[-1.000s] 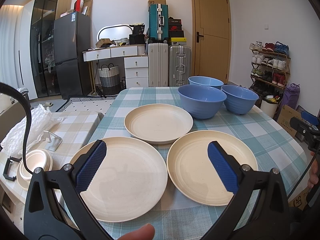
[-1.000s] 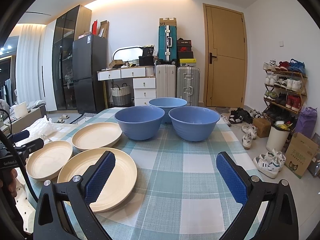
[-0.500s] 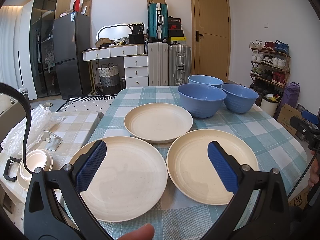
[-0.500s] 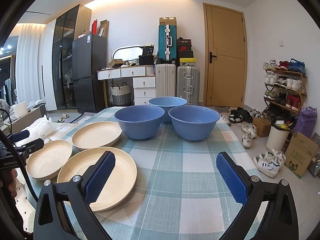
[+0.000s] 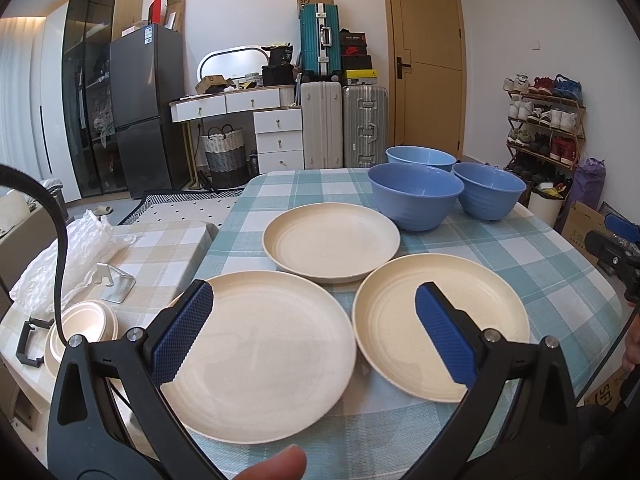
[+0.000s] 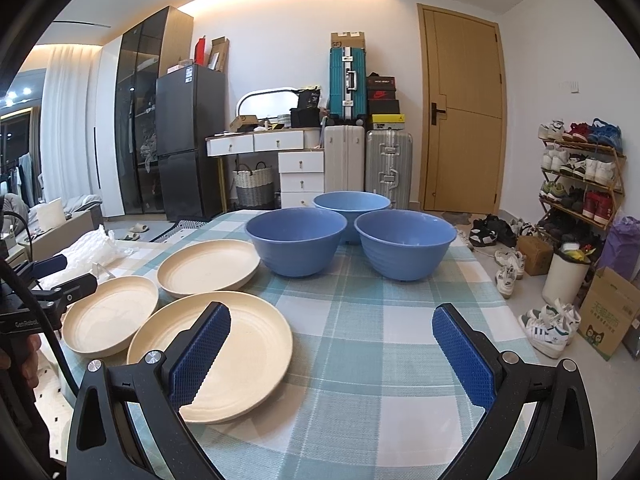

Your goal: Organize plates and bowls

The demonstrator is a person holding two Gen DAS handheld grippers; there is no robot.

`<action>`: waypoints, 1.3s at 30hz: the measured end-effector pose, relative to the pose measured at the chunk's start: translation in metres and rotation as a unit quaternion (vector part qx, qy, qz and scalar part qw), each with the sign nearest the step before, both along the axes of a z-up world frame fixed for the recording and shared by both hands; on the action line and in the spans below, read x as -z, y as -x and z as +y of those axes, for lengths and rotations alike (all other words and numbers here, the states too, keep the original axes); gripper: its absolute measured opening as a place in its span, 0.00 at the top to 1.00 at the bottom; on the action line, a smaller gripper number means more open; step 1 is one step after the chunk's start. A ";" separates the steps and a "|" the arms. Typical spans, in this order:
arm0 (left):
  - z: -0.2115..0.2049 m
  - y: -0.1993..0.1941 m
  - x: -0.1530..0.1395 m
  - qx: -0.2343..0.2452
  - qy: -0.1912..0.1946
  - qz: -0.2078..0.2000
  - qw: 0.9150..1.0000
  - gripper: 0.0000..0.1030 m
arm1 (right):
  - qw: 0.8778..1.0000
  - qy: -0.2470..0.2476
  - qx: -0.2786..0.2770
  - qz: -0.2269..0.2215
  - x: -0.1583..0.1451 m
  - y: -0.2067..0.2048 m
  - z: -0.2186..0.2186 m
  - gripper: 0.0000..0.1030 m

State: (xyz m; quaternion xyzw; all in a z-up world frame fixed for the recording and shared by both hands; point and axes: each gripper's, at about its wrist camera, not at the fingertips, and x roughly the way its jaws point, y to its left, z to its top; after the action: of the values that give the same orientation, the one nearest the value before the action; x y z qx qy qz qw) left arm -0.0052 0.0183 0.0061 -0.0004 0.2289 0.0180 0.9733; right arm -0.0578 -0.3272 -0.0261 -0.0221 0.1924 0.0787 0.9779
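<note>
- The table [image 6: 360, 344], under a teal-checked cloth, carries three cream plates and three blue bowls; places below are given relative to the nearest blue bowl [image 6: 296, 240].
- The far plate [image 6: 208, 266] lies just left of that bowl, their rims close but apart.
- The left plate [image 5: 260, 348] and the right plate [image 5: 440, 320] lie nearer the viewer than the bowl; the left plate's rim tucks under the far plate's edge in the left wrist view, and the left plate reaches the table's left edge.
- The second bowl [image 6: 404, 244] stands just right of the nearest bowl, the third bowl [image 6: 352, 208] behind the two.
- In front of the bowls and right of the right plate, the cloth lies bare up to the table's right edge.
- The left tongs [image 5: 312, 336] hover above the left and right plates, fingers wide apart, holding nothing.
- The right tongs [image 6: 332, 356] hover near the table's front, fingers wide apart, empty.
</note>
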 end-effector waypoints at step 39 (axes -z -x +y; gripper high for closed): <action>0.130 -0.027 0.056 -0.096 0.030 0.147 0.984 0.02 | 0.943 0.020 -0.288 0.167 -0.004 -0.103 0.187 0.00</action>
State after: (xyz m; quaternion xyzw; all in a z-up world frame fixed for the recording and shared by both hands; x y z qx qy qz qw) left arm 0.0219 0.1483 -0.0500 -0.0486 0.3684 0.1039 0.9226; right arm 0.0455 -0.1402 -0.0225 -0.0828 0.3401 0.3560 0.8664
